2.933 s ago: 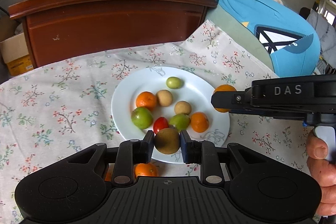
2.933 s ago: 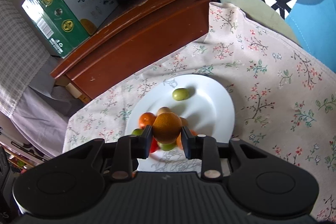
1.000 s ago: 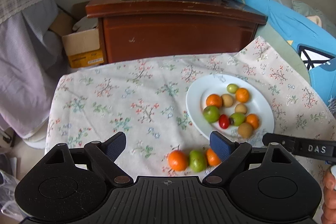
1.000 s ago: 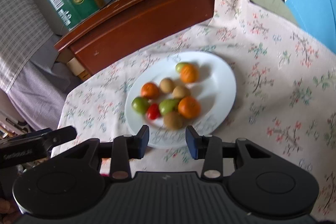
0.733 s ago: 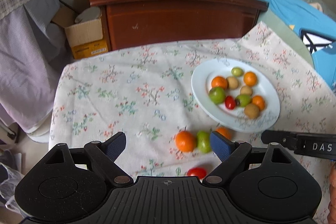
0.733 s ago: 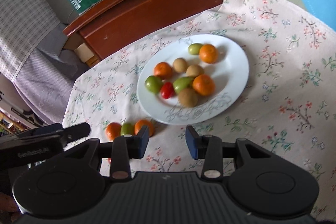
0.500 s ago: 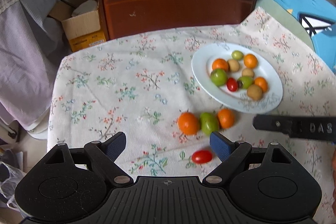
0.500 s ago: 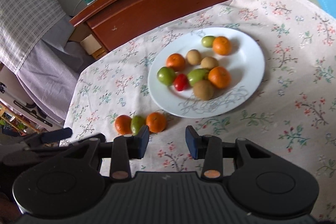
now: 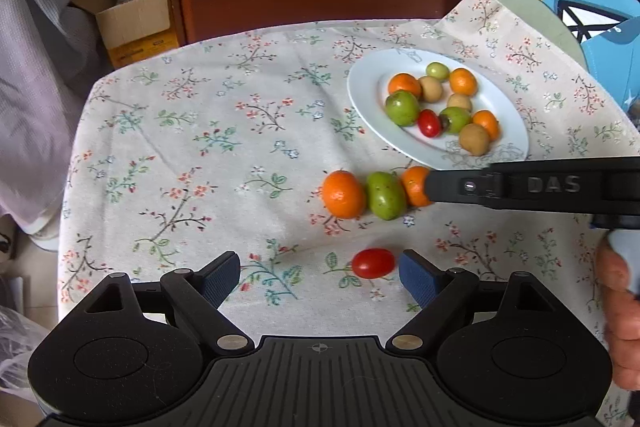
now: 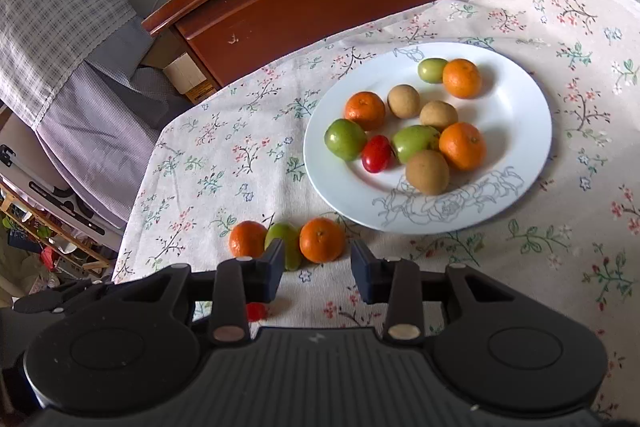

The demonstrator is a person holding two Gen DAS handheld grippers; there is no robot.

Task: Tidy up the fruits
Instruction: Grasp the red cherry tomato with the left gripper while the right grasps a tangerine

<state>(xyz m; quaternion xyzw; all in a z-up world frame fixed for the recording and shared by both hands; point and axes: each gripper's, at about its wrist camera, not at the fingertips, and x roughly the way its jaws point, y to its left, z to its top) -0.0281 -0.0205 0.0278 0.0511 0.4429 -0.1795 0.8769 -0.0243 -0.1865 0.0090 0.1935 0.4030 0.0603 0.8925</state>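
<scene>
- Red cherry tomato [image 9: 373,263] between wide-open left gripper [image 9: 320,277] pads, untouched; lined up for pickup.
- Right gripper [image 10: 318,269] empty, closing, just behind tangerine [image 10: 322,240] beside white plate [image 10: 532,99].

Low in the frame, the left gripper [image 9: 320,277] stands wide open above the floral tablecloth [image 9: 192,147], a cherry tomato [image 9: 373,263] just inside its right finger. Mid-frame, two mandarins flank a green fruit [image 9: 386,195] (all touching). The right gripper [image 9: 532,185] reaches in from the right edge.
</scene>
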